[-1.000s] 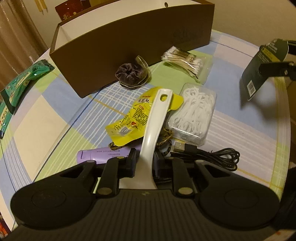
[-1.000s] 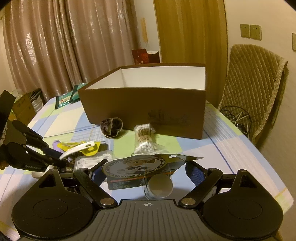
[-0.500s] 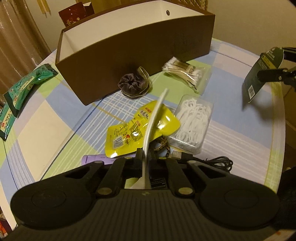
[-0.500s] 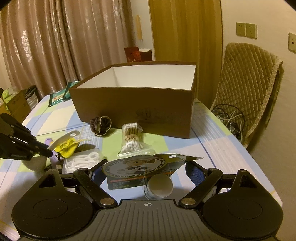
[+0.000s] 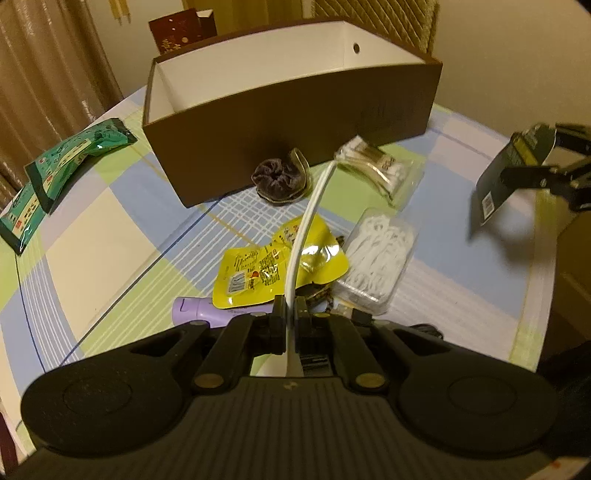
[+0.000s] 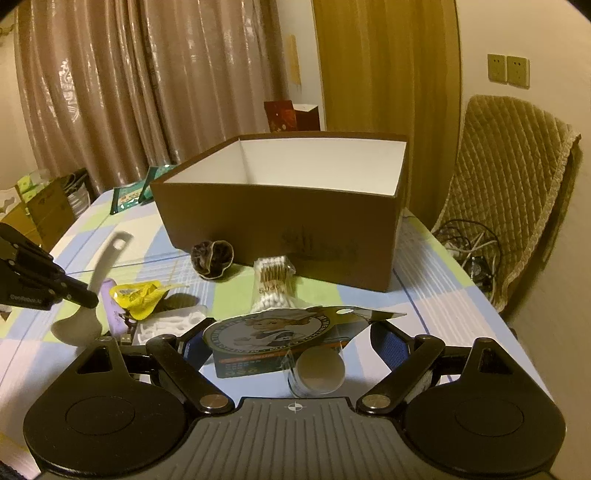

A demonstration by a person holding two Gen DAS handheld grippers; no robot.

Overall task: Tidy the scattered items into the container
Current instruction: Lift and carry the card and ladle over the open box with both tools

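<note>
My left gripper (image 5: 290, 315) is shut on a white plastic scoop (image 5: 303, 236), held edge-on above the table; it also shows in the right wrist view (image 6: 99, 273). My right gripper (image 6: 280, 343) is shut on a carded blister pack (image 6: 273, 336), also seen in the left wrist view (image 5: 506, 181). The brown open box (image 5: 295, 122) with a white inside stands ahead (image 6: 288, 221). On the cloth lie a yellow sachet (image 5: 258, 273), a purple tube (image 5: 199, 310), a clear box of floss picks (image 5: 376, 258), a bag of cotton swabs (image 5: 376, 170) and a dark scrunchie (image 5: 277, 177).
Green packets (image 5: 55, 173) lie at the table's left edge. A black cable end (image 5: 360, 317) lies just ahead of the left gripper. A padded chair (image 6: 509, 192) with cords stands right of the table. A red gift box (image 5: 177, 33) and curtains stand behind the box.
My left gripper closed on the scoop, turned it from flat to edge-on and lifted it off the pile. Both grippers have moved closer to the box.
</note>
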